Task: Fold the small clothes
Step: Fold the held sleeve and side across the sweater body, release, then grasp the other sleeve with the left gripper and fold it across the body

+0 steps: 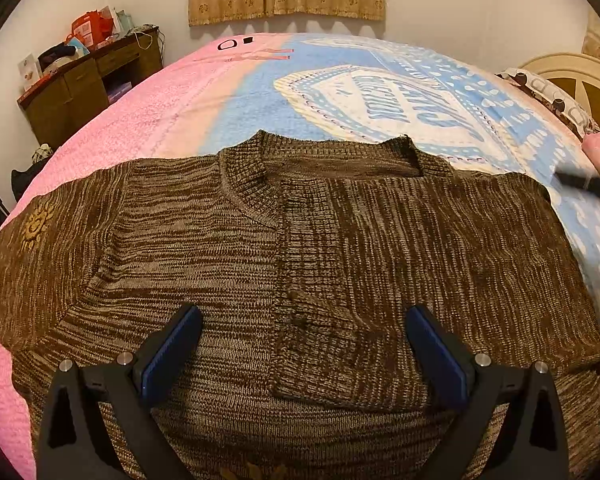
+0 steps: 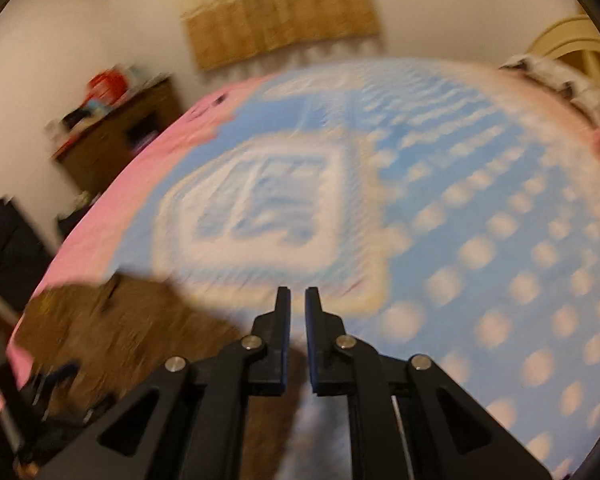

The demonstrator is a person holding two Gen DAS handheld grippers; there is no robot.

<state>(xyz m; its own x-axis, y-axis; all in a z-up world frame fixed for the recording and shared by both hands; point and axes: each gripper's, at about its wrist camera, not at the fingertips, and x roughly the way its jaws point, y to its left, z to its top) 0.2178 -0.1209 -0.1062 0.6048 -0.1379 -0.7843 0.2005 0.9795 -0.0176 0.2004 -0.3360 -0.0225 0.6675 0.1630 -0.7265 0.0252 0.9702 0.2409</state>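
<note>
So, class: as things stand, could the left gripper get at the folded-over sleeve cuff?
Probably yes: the left gripper is open above the sweater, and the cuff lies uncovered between its fingers.

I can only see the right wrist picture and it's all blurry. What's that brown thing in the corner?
Observer: It's a brown knitted sweater spread flat on the bed, neck hole pointing away.
Operator: Is the other tool grabbing it?
Observer: No. The left tool is wide open above the sweater's lower middle, holding nothing.
Operator: Is any part folded yet?
Observer: One sleeve lies folded across the chest; its cuff sits between the left tool's fingers.
Operator: Can you see my tool from there?
Observer: Only a dark blurred streak at the far right edge; I can't tell what it is.
</note>
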